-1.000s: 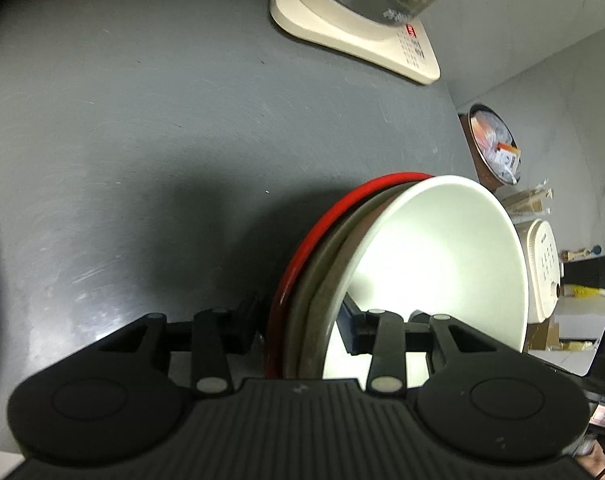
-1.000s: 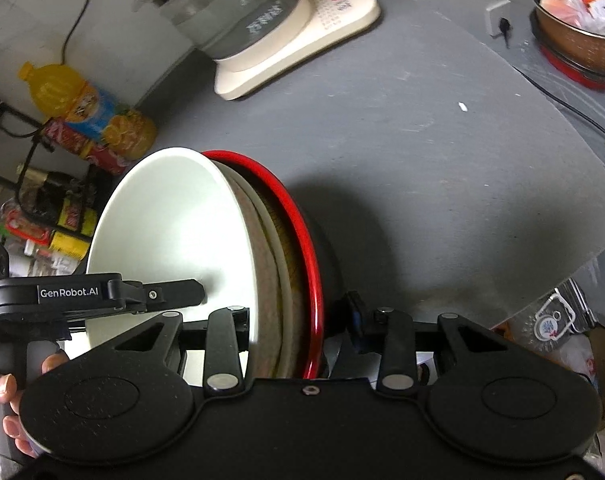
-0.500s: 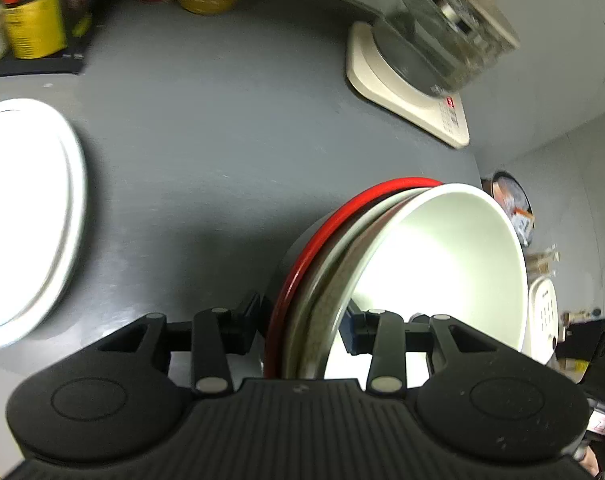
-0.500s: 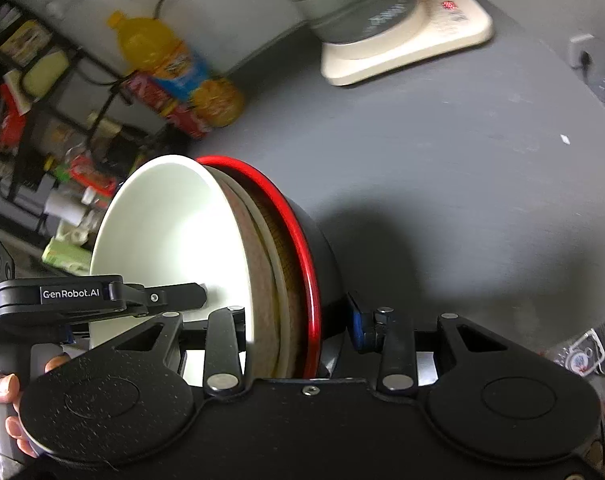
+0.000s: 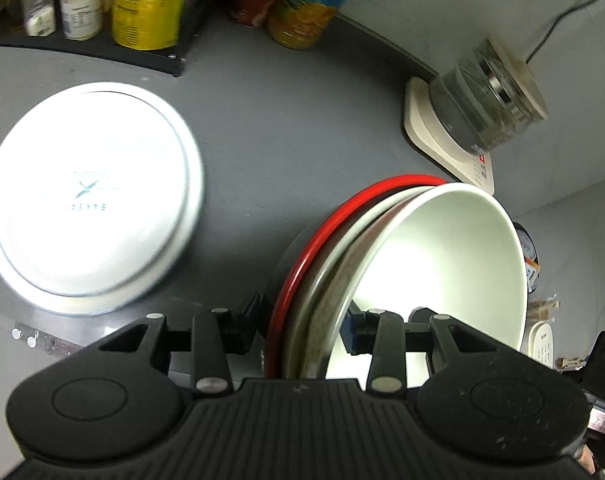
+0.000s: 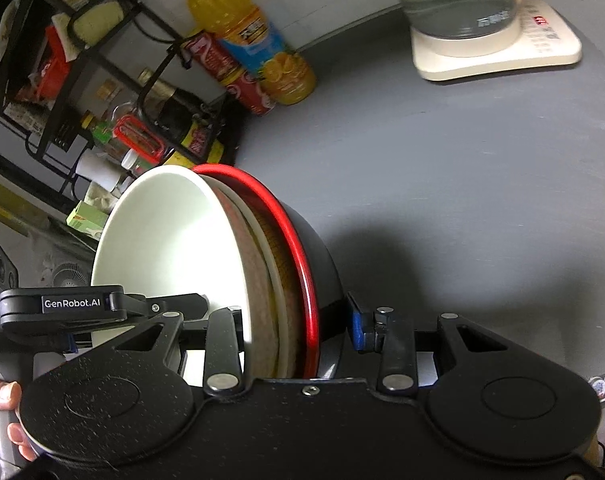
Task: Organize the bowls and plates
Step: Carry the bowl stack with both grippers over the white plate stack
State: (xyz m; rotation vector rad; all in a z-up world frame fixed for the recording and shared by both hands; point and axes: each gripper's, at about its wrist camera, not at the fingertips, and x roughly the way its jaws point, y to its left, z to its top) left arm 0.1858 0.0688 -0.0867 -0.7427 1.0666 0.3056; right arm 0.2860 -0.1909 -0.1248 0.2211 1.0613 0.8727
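A nested stack of bowls (image 5: 422,272) is held between both grippers above the grey table: a white bowl innermost, a brownish one around it, and a black bowl with a red rim (image 5: 342,208) outermost. My left gripper (image 5: 302,320) is shut on the stack's rim. My right gripper (image 6: 286,320) is shut on the opposite rim of the stack (image 6: 174,240). A white plate stack (image 5: 86,200) lies on the table (image 5: 282,120) to the left of the bowls. The left gripper's finger (image 6: 102,308) shows in the right wrist view.
A glass kettle (image 5: 490,112) stands on a cream base (image 6: 502,52) at the back right. An orange juice bottle (image 6: 254,36), a red can (image 6: 230,76) and a black rack with jars (image 5: 102,8) line the back of the table.
Both grippers have carried the bowl stack leftward over the table. The white plate stack and the rack of jars have come fully into the left wrist view.
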